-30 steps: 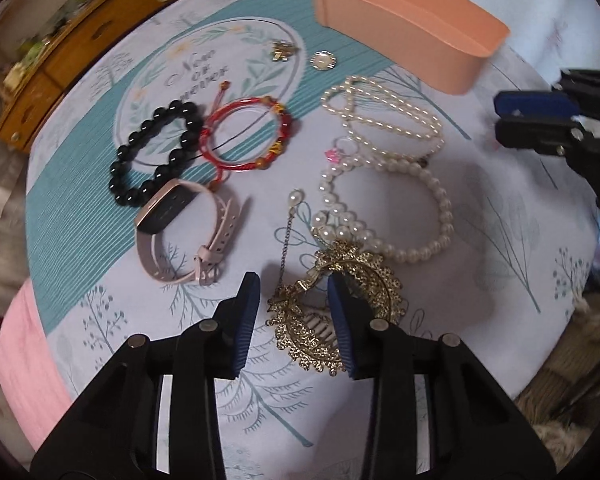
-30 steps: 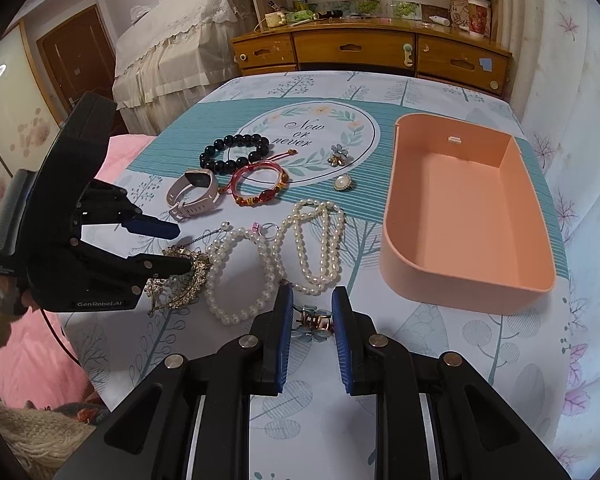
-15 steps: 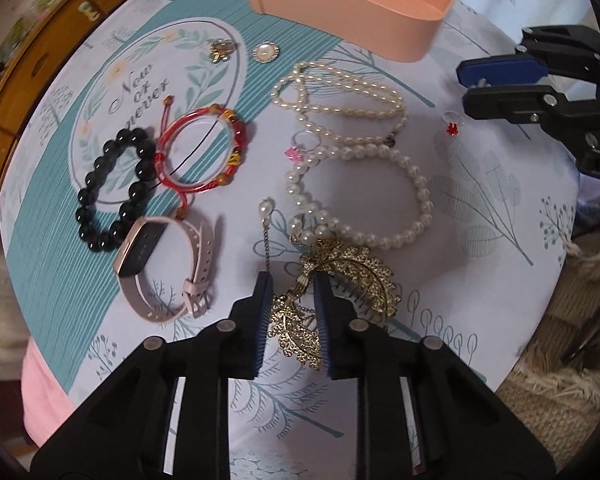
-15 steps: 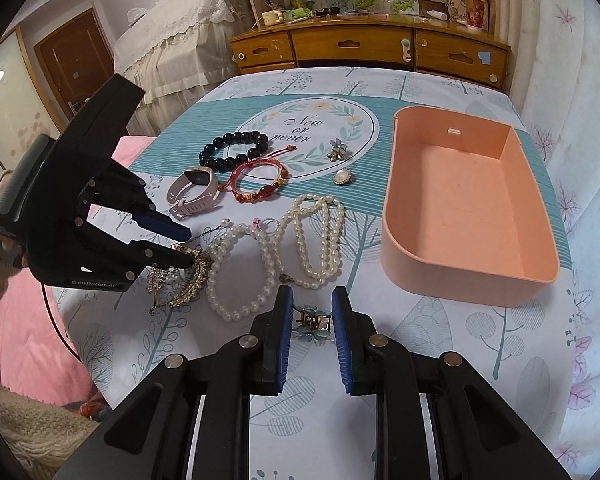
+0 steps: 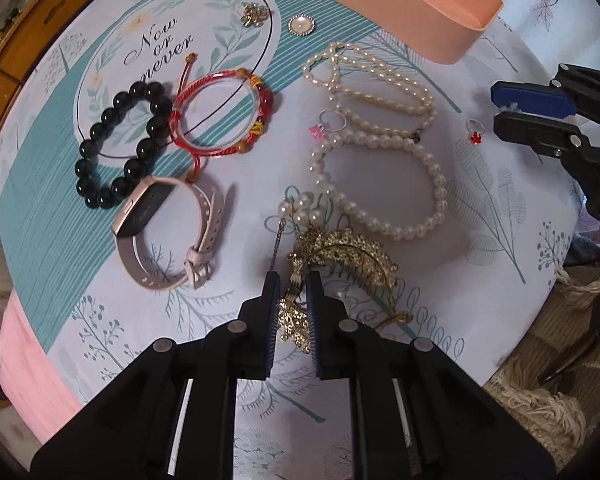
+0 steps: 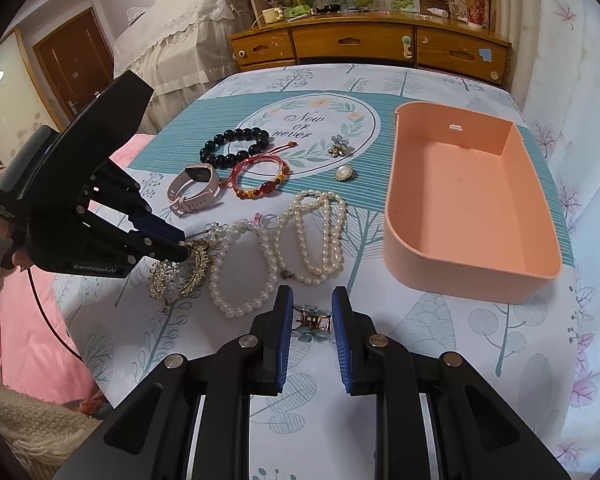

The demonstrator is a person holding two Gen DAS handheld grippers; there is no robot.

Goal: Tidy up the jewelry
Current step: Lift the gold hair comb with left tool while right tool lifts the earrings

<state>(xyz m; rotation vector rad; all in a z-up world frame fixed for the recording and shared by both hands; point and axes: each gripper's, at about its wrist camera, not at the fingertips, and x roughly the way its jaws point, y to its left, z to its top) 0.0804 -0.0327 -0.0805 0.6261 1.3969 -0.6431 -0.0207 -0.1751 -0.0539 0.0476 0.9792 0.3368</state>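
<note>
Left gripper (image 5: 292, 300) points straight down over the gold filigree hair comb (image 5: 340, 264) at the near-left edge of the table (image 5: 480, 240), jaws closing with the comb's stem between them and the pads about touching it. The comb's long axis runs away from the fingers toward the pearl bracelet (image 5: 380, 188), which it touches (lifting may drag it). The comb is an ornate leaf shape, thin teeth, a fine chain beside it. Right gripper (image 6: 311, 320) sits nearer the empty peach tray (image 6: 472, 268), its fingers narrowly parted around a small flower hair clip (image 6: 312, 322); I can't tell if they press it. The tray lies well right of the comb.
</note>
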